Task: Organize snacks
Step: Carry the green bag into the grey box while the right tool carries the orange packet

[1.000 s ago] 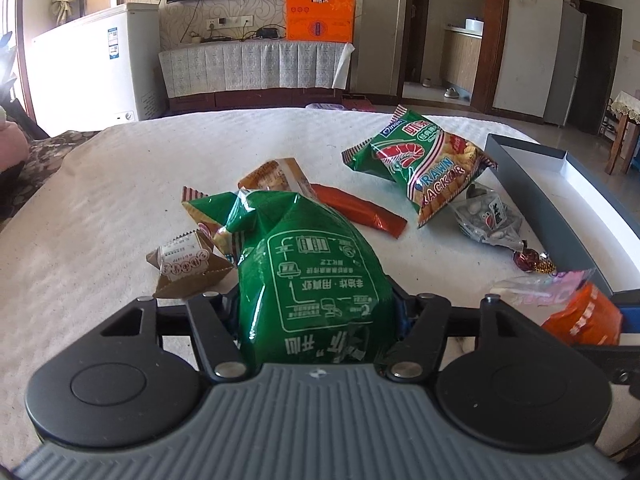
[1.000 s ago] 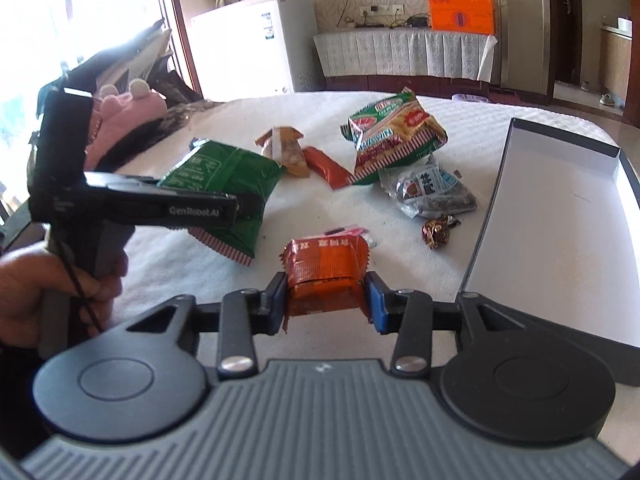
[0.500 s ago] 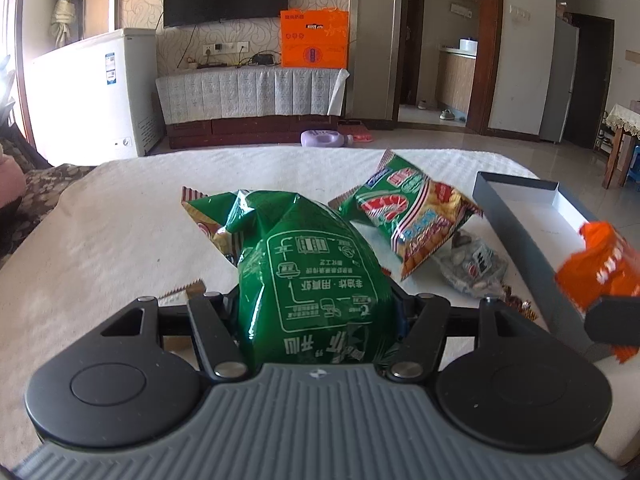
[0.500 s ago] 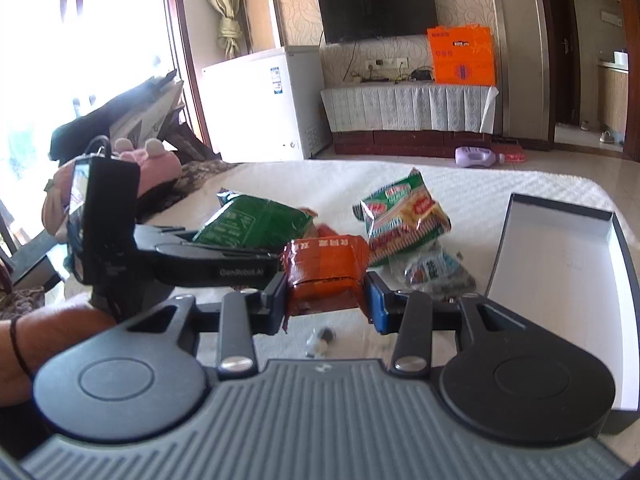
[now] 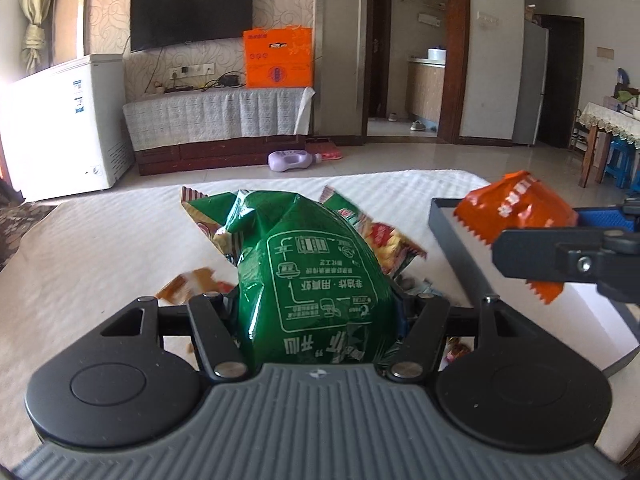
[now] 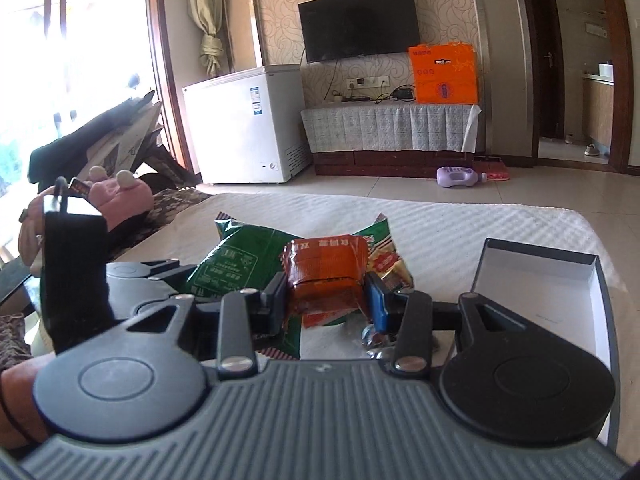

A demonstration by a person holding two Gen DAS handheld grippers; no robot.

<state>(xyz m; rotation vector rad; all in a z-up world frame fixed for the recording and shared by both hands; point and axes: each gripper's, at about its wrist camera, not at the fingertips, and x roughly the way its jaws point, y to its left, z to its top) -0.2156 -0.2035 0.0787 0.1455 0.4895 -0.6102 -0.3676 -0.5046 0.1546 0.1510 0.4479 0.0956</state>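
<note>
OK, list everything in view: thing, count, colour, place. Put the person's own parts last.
Green snack bag: one, green, clamped in the left gripper, above the bed.
Orange snack pack: one, orange, clamped in the right gripper.
Prawn cracker bag: one, green, red and yellow, on the bed behind the green bag.
Box: one, dark outside, white inside, empty, on the bed's right side.
Bed cover: one, white.
TV: one, black, on the far wall.
Freezer: one, white, by the window.
Orange carton: one, under the TV.
Bottle: one, lilac, on the floor.
Left gripper: jaws closed on the green bag.
Right gripper: jaws closed on the orange pack.
</note>
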